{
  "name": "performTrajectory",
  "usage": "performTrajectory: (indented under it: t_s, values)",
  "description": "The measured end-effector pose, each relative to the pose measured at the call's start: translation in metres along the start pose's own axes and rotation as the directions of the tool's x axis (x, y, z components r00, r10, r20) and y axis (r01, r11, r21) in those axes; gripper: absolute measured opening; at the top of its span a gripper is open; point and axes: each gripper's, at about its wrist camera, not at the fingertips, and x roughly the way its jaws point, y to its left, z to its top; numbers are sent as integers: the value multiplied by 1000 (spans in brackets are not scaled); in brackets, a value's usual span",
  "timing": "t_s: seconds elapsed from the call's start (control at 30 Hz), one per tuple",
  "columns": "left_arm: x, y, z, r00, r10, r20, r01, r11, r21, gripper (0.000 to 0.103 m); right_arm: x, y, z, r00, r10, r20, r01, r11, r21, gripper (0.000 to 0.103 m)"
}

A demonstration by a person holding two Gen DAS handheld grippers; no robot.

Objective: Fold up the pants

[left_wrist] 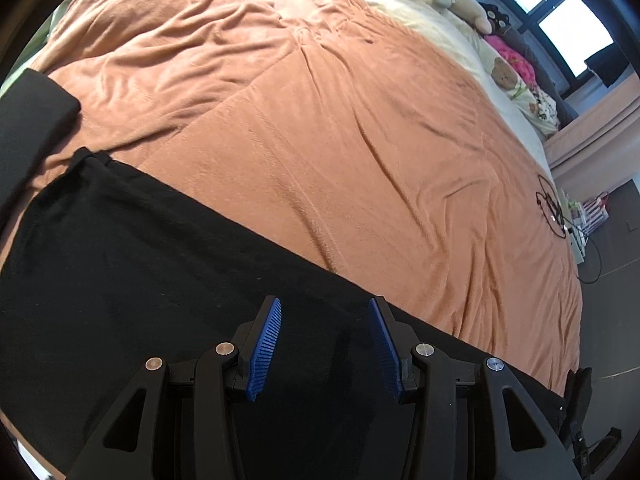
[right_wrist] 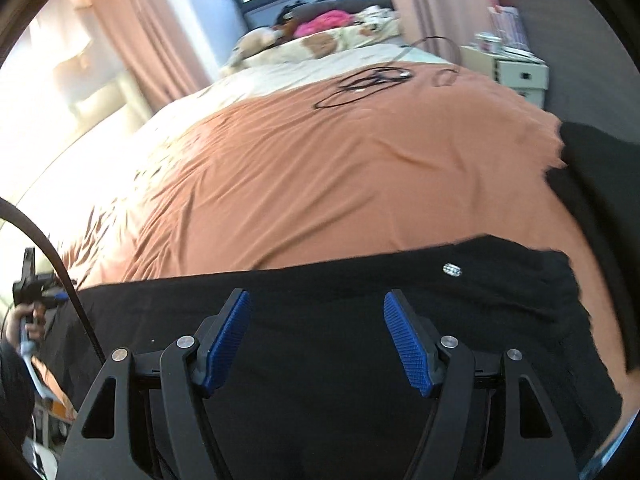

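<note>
Black pants (left_wrist: 140, 280) lie flat in a long band across the near side of an orange blanket (left_wrist: 320, 140). My left gripper (left_wrist: 325, 304) hovers over the pants' far edge, its blue pads (left_wrist: 266, 348) apart with nothing gripped between them. In the right wrist view the pants (right_wrist: 500, 300) show a small white logo (right_wrist: 452, 269). My right gripper (right_wrist: 318, 296) stands open above the cloth, with nothing between its jaws. A hand (right_wrist: 30, 316) holding the other gripper's handle shows at the far left.
A coiled black cable (right_wrist: 368, 80) lies on the blanket's far part. Plush toys and pillows (left_wrist: 472, 8) line the head of the bed. A white nightstand (right_wrist: 516, 74) stands beside the bed. More black cloth (left_wrist: 32, 120) lies at the left edge.
</note>
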Motion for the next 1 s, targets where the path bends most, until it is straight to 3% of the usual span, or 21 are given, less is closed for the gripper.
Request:
performTrajectory:
  t_s: [0.2, 0.53, 0.83, 1.0]
  values:
    - [17, -15, 4, 997, 59, -48, -59, 998, 5, 48, 40, 34, 17, 997, 18, -69, -25, 994, -110, 68]
    - [50, -21, 4, 975, 163, -151, -163, 986, 10, 48, 116, 100, 29, 975, 82, -206, -137, 953, -269, 68]
    - [72, -19, 9, 954, 206, -218, -221, 974, -45, 54, 170, 147, 30, 952, 115, -284, -227, 889, -399, 68]
    - [77, -28, 6, 934, 280, -223, -289, 957, -8, 53, 191, 169, 29, 940, 130, -314, -270, 847, -458, 68]
